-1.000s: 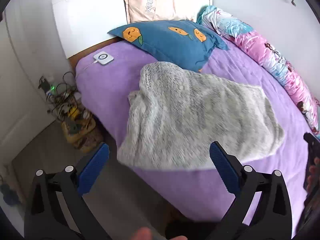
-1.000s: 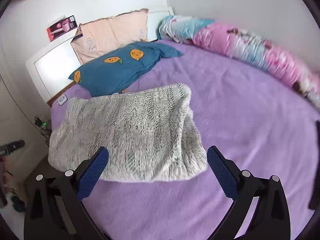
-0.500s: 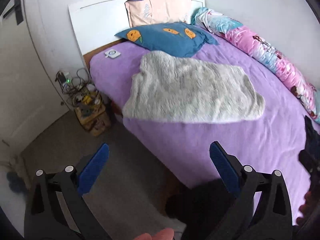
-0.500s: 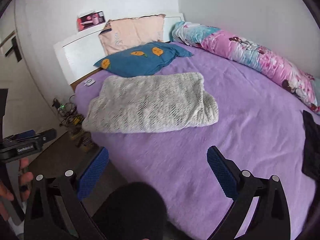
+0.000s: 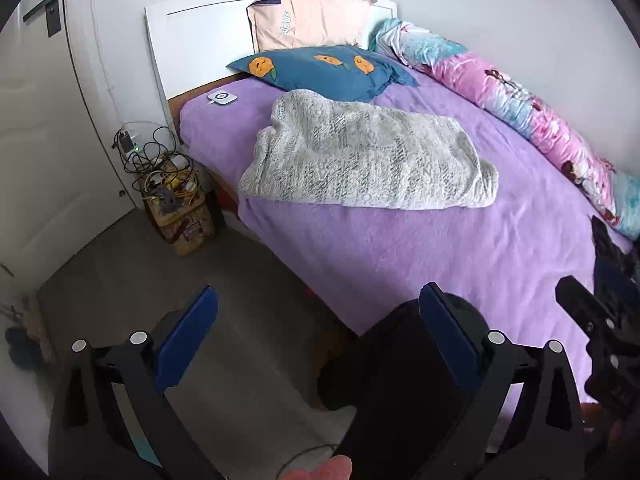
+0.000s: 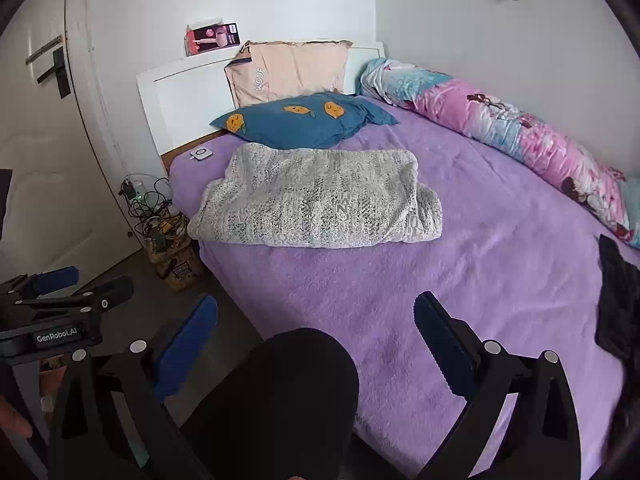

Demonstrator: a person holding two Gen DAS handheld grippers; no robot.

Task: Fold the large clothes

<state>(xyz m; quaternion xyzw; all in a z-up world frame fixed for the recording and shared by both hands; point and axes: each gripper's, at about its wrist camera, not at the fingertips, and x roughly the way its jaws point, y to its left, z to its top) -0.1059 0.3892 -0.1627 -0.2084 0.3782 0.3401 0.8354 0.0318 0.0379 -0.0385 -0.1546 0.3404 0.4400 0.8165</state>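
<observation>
A grey-white fuzzy knit garment [image 5: 360, 160] lies folded into a thick rectangle on the purple bed [image 5: 420, 248], near the head end; it also shows in the right wrist view [image 6: 316, 200]. My left gripper [image 5: 316, 332] is open and empty, held over the floor at the bed's side, far back from the garment. My right gripper [image 6: 314, 338] is open and empty, held over the bed's near edge. The left gripper also shows at the left of the right wrist view [image 6: 60, 296].
A blue pillow [image 6: 304, 120] and a peach pillow [image 6: 292, 70] lie at the headboard. A rolled pink-blue quilt [image 6: 520, 132] runs along the wall. A dark garment [image 6: 616, 304] lies at the bed's right. A box with cables [image 5: 176, 208] stands on the floor. My dark knee [image 6: 280, 392] shows below.
Both grippers have pulled back and up from the folded garment, which now looks smaller and farther away. The garment has stayed put.
</observation>
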